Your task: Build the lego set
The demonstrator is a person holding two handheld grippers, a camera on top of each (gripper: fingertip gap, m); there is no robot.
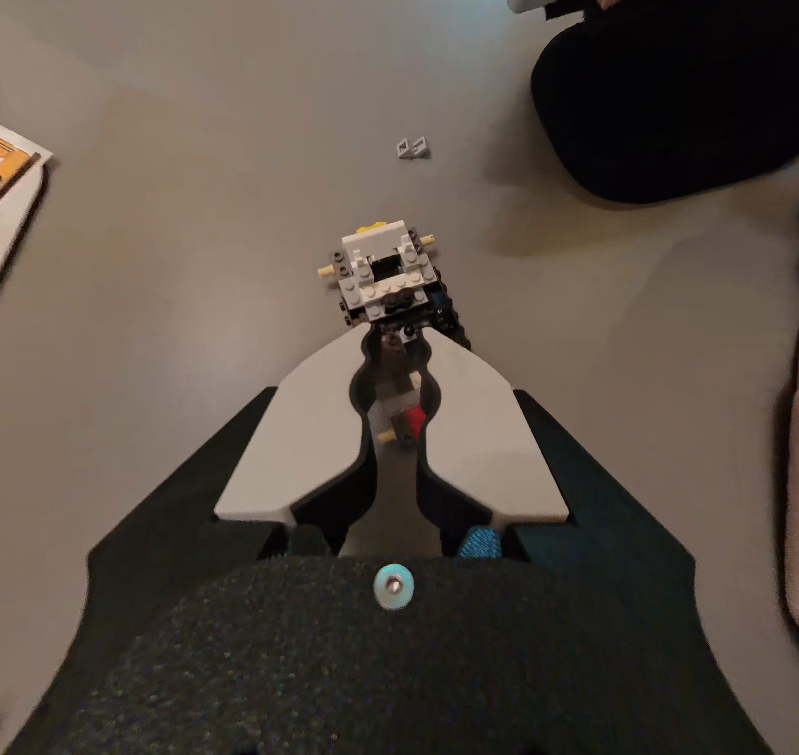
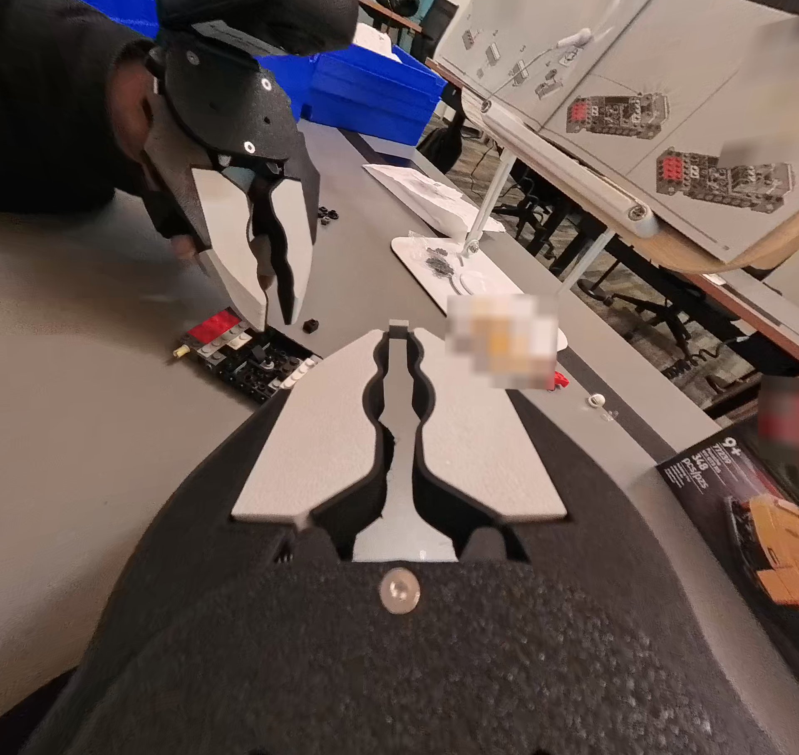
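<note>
The half-built model point(image 1: 385, 278) is seen lying on the grey surface point(image 1: 173, 302), white plates at its far end and a red part at the near end. The left tongs point(image 1: 395, 336) are closed around its narrow middle, so that the model is pinched between the pale fingers point(image 1: 311, 423). Two small grey pieces point(image 1: 411, 147) lie on the surface beyond it, well apart from it.

From the right wrist view, the left tongs point(image 2: 276, 323) are seen tilted down onto the model point(image 2: 246, 358), which rests flat on the surface point(image 2: 86, 388). The right tongs point(image 2: 398, 331) are held above the surface, nearly pressed together, with a small grey brick point(image 2: 398, 329) pinched at their tips. A small black piece point(image 2: 310, 325) lies just beside the left tongs. An instruction booklet point(image 2: 605, 86) is propped on a stand point(image 2: 475, 267) to the right, blue bins point(image 2: 372, 86) stand behind, and a box point(image 2: 743, 505) lies at the right edge.
</note>
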